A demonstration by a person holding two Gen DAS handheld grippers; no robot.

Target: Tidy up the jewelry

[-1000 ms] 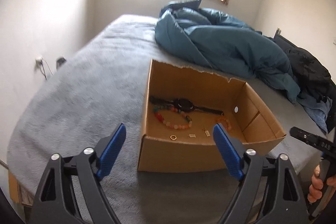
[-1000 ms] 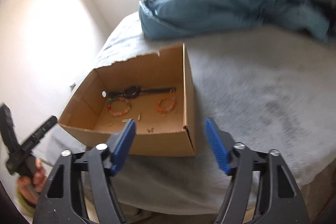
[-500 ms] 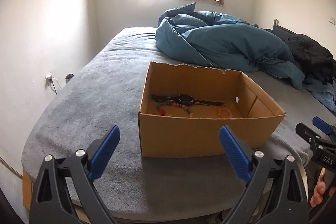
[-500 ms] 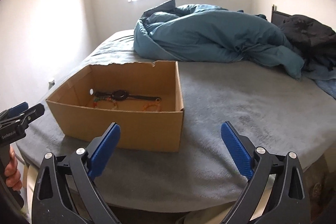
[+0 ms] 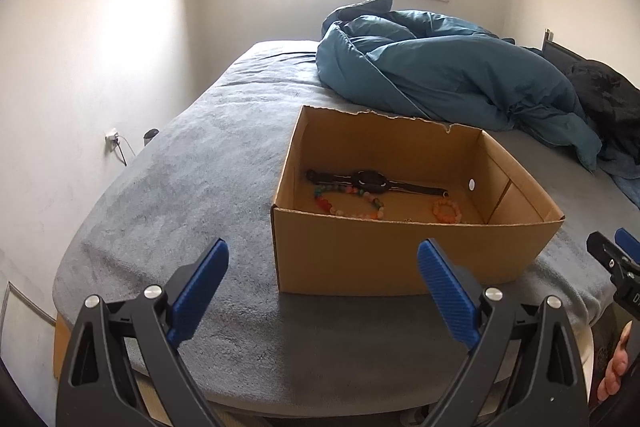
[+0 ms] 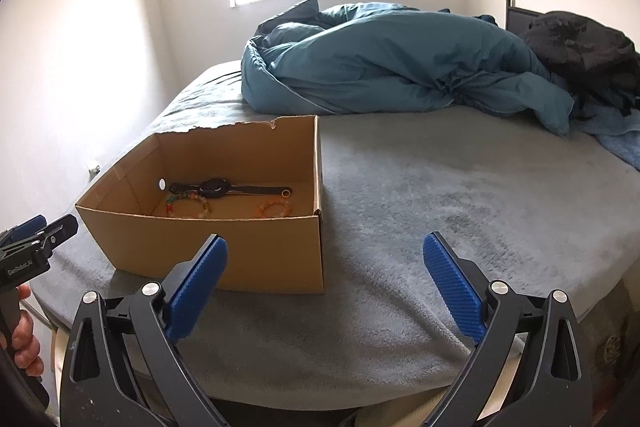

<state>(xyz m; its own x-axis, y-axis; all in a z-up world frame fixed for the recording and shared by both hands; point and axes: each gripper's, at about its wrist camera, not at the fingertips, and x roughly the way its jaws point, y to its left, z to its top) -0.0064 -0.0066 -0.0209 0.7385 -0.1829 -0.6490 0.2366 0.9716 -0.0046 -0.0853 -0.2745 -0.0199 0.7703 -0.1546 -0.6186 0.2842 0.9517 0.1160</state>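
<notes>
Jewelry in the cardboard box (image 5: 400, 259) looked light and slippery, beaded bracelet (image 5: 348, 205) best pinched across its strand; both grippers' fingers (image 5: 198, 287) (image 6: 452, 283) stood spread, empty.

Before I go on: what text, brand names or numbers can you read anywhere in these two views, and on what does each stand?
"GenRobot.AI": white print on the black body of the left gripper, at the left edge of the right wrist view.
"D...": white print on the body of the right gripper, cut off at the right edge of the left wrist view; the rest is out of frame.
Cardboard box, watch: no readable print.
</notes>
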